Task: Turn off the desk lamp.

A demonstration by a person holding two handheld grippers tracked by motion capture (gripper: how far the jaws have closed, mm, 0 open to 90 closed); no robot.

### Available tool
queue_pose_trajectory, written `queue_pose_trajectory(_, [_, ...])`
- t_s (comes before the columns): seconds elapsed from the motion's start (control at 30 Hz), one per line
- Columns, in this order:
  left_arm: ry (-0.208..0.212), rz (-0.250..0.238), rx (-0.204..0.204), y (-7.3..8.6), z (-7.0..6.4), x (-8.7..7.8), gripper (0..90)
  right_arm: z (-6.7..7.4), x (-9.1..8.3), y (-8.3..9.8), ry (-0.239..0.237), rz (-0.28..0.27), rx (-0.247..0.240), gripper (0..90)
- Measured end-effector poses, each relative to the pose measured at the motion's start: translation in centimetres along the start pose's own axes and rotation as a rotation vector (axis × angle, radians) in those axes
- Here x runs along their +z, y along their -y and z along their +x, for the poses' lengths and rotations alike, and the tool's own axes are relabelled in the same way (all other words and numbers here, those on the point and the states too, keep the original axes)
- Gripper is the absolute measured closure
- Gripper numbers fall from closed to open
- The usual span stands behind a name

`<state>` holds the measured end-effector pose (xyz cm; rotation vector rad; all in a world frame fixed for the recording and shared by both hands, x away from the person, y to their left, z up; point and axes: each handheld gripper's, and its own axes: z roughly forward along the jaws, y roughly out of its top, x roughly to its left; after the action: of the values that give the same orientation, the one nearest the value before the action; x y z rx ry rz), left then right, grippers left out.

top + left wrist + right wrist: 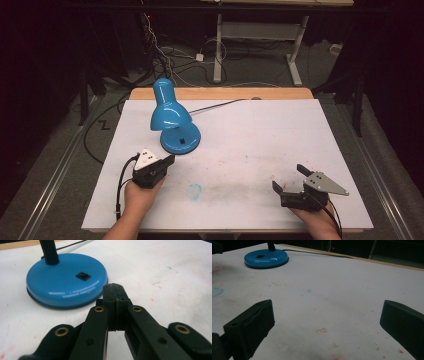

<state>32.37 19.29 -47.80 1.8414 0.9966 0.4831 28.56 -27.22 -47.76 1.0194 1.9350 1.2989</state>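
Observation:
A blue desk lamp (171, 116) stands at the back left of the white table (260, 130), its shade bent down over a round base (65, 283) that carries a small black switch (83, 276). My left gripper (169, 161) sits just in front of that base, jaws pressed together with nothing between them; in the left gripper view its tips (115, 293) nearly reach the base's rim. My right gripper (290, 178) rests near the front right edge, jaws spread wide and empty. The right gripper view has the lamp base (266, 258) far off.
The lamp's black cord (220, 105) runs back over the table's far wooden edge. A faint blue smudge (194, 190) and red specks mark the sheet. Beyond the table lie floor cables (165, 55) and the legs of another desk (295, 55).

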Motion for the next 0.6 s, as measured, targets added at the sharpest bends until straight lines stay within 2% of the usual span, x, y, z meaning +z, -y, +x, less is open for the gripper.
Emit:
queue_pose_trajectory(0.1, [0.009, -0.009, 0.006, 1.2, -0.7, -1.8, 88.0, -0.1, -0.1, 0.0, 0.003, 0.000, -0.001, 0.1])
queue_pose_trajectory(0.17, [0.008, -0.010, 0.007, 1.5, -0.8, -2.3, 88.0, -0.1, -0.1, 0.0, 0.003, -0.001, -0.002, 0.2])
queue_pose_trajectory(0.37, [-0.018, -0.015, 0.046, 2.6, -1.6, -4.5, 88.0, 0.0, -0.2, 0.1, -0.001, 0.002, -0.004, 0.2])
queue_pose_trajectory(0.6, [0.003, 0.005, 0.049, 2.8, -1.5, -3.9, 87.8, 0.1, -0.4, -0.2, 0.011, -0.009, -0.007, 0.2])
